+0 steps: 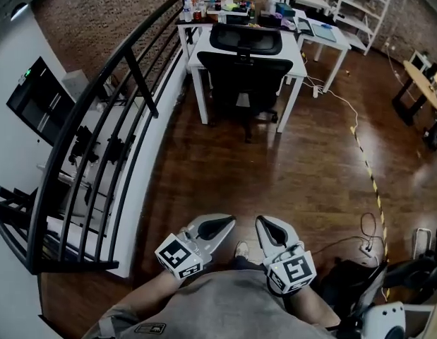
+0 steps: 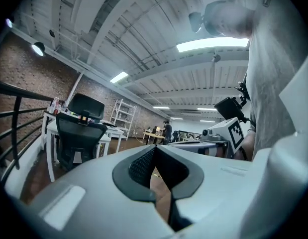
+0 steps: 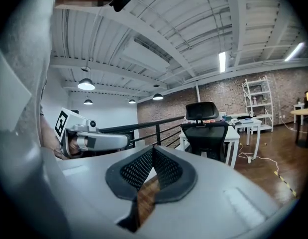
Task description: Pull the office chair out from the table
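Observation:
A black mesh office chair (image 1: 244, 73) with a headrest is tucked under a white table (image 1: 197, 56) far ahead of me in the head view. It also shows at the left of the left gripper view as the chair (image 2: 78, 136), and right of centre in the right gripper view as the chair (image 3: 207, 132). Both grippers are held close to my body, well short of the chair. My left gripper (image 1: 229, 222) is shut with nothing in it. My right gripper (image 1: 262, 222) is shut and empty too, side by side with the left.
A black metal railing (image 1: 133, 83) runs along the left, with a drop beyond it. White tables with clutter (image 1: 324, 32) and a shelf unit (image 1: 363, 6) stand at the back. A yellow-black floor strip (image 1: 370, 175) and cables (image 1: 359, 242) lie at the right on the wooden floor.

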Demonstrator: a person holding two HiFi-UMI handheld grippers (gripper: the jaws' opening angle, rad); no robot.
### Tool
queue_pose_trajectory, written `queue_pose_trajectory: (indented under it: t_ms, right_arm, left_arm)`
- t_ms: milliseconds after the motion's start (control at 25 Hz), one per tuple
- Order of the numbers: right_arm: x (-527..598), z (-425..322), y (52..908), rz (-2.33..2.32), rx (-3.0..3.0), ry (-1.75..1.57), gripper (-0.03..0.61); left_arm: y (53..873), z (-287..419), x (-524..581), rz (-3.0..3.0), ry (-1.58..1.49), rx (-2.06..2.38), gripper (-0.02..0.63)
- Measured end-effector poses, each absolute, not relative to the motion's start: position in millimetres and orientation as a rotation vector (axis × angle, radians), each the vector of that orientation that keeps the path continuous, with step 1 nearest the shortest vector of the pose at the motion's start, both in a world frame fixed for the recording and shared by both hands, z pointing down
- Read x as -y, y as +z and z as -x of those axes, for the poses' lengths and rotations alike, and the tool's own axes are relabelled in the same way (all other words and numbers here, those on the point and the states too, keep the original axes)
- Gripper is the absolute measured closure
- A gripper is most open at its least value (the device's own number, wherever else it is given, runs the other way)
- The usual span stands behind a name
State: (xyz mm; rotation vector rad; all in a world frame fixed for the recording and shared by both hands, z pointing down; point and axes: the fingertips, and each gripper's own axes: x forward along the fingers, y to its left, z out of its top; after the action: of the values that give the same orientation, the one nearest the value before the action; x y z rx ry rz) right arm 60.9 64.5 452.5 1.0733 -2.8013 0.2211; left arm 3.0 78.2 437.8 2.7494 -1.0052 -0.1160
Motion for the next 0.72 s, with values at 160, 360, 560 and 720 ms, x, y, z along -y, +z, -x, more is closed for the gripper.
queue_pose_trajectory:
  t_ms: [160, 360, 560, 720]
  right_arm:
    - [-1.5, -80.3, 453.9, -1.054, 2.811, 0.210, 0.572]
    - [60.9, -91.1, 456.2, -1.050, 2.813, 0.218, 0.572]
    - [105.7, -87.3, 461.8, -1.041, 2.817, 0.245, 0.572]
    - [148.7, -82.5, 470.1, -1.059, 2.799, 0.253, 0.572]
  left_arm:
    - [434.4, -23.7, -12.8, -2.761, -0.126, 1.033, 0.607]
    - [430.8, -30.6, 42.4, -2.760, -0.113, 1.067, 0.607]
    - [437.2, -22.8, 83.8, -2.740, -0.082, 1.090, 0.607]
    - [445.9, -15.2, 127.7, -2.739, -0.066, 1.071, 0.607]
